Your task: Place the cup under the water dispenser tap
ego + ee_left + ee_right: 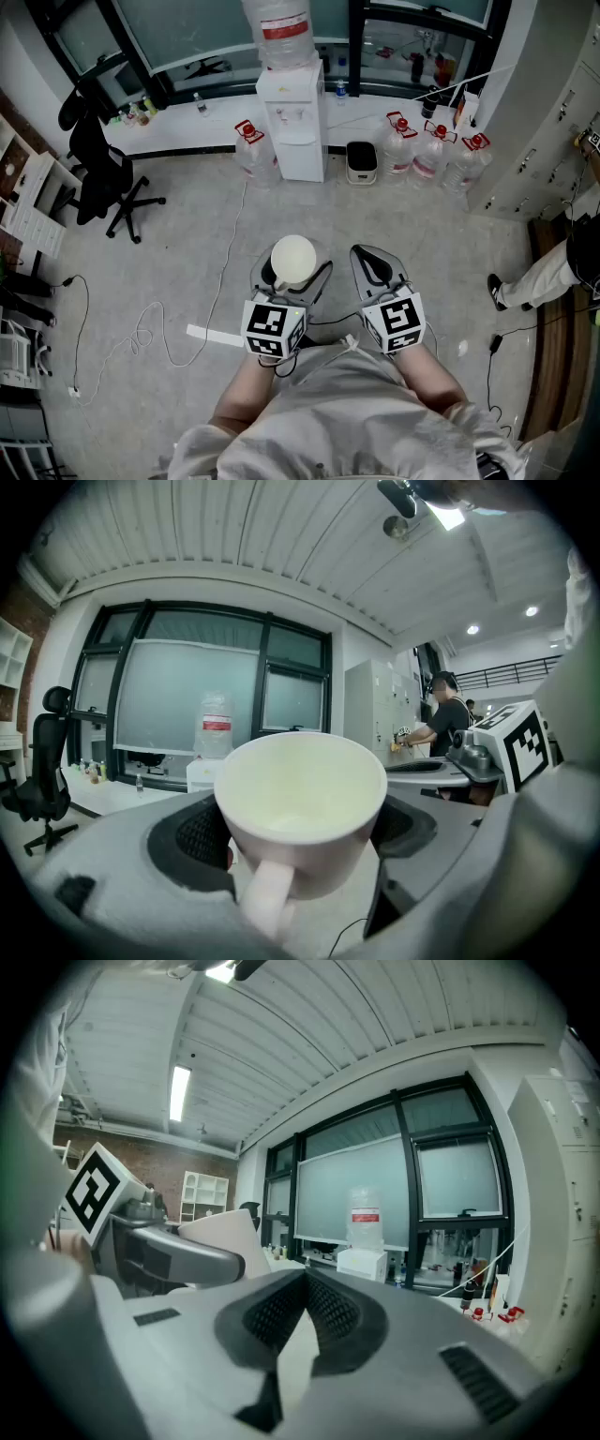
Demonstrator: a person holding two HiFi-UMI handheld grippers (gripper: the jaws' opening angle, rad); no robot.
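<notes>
Head view: the water dispenser (292, 112) stands against the far wall. Well short of it, above the floor (187, 262), the left gripper (292, 274) clamps a white cup (293, 255), with the right gripper (372, 260) just beside.

Left gripper view: both jaws press the cup's sides, its handle toward the camera.

Right gripper view: jaws closed together, nothing between them, the dispenser ahead.

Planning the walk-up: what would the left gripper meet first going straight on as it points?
Probably the water dispenser: the left gripper, holding the cup, points at it across open floor, though depth is unclear.
</notes>
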